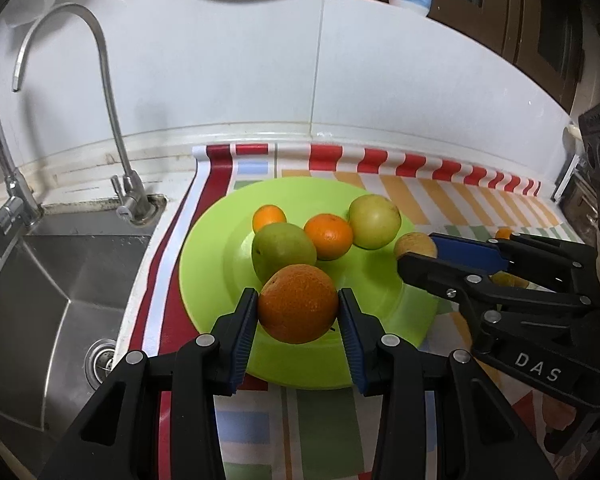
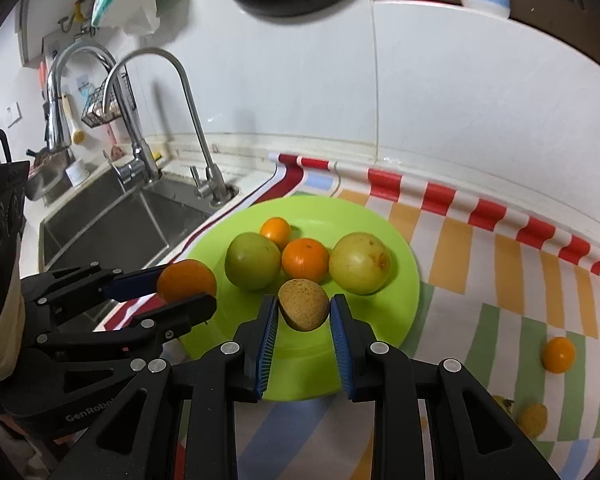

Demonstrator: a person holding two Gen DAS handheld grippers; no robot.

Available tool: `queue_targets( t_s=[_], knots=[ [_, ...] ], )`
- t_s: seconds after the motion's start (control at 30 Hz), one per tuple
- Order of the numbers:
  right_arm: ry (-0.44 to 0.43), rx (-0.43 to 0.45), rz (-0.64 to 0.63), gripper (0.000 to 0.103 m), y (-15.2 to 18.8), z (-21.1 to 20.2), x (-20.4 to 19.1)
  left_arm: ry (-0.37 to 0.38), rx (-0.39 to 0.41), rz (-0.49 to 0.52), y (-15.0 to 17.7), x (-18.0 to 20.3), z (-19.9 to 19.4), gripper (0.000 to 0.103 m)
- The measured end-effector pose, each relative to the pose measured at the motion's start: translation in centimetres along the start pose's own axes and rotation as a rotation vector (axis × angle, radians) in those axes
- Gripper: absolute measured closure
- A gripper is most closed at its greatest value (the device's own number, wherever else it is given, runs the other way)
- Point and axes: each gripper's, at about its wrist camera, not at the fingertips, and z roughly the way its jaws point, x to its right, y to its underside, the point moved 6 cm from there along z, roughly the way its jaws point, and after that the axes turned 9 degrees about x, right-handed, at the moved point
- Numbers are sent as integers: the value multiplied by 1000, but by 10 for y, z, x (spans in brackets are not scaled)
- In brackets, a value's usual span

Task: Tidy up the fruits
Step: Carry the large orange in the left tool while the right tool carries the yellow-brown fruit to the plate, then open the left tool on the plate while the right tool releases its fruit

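Note:
A lime-green plate [image 1: 216, 280] [image 2: 396, 312] lies on a striped cloth by the sink. On it are two green apples [image 1: 282, 250] [image 1: 374, 222], a mandarin [image 1: 328, 236] and a smaller mandarin [image 1: 269, 217]. My left gripper [image 1: 298, 308] [image 2: 188, 292] is shut on a big orange [image 1: 298, 308] [image 2: 186, 280] above the plate's near side. My right gripper [image 2: 305, 312] [image 1: 414, 254] is shut on a brown kiwi-like fruit [image 2: 304, 304] [image 1: 415, 245] over the plate's right part.
A steel sink [image 1: 48, 280] with taps [image 1: 112, 128] lies to the left. On the cloth at the right lie a small orange fruit [image 2: 558, 355] and a yellowish fruit [image 2: 534, 418]. The white tiled wall [image 1: 240, 72] stands behind.

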Motion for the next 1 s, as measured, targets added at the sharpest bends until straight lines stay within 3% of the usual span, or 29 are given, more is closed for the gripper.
queue_targets(
  t_s=[0.23,0.4,0.5,1.0],
  knots=[
    [-9,-31,5,75,6,15,2,2,-18,-8,2,-1,9,63],
    [4,-10,12,65,3,13,5,-20,18,-3,-5,-4,1,56],
    [14,4,15,64,1,7,7,-35,41,-2,-10,-6,-7,55],
    [90,91,54,64,1,-63,18,-15,147,48,-25,24,-58,45]
  ],
)
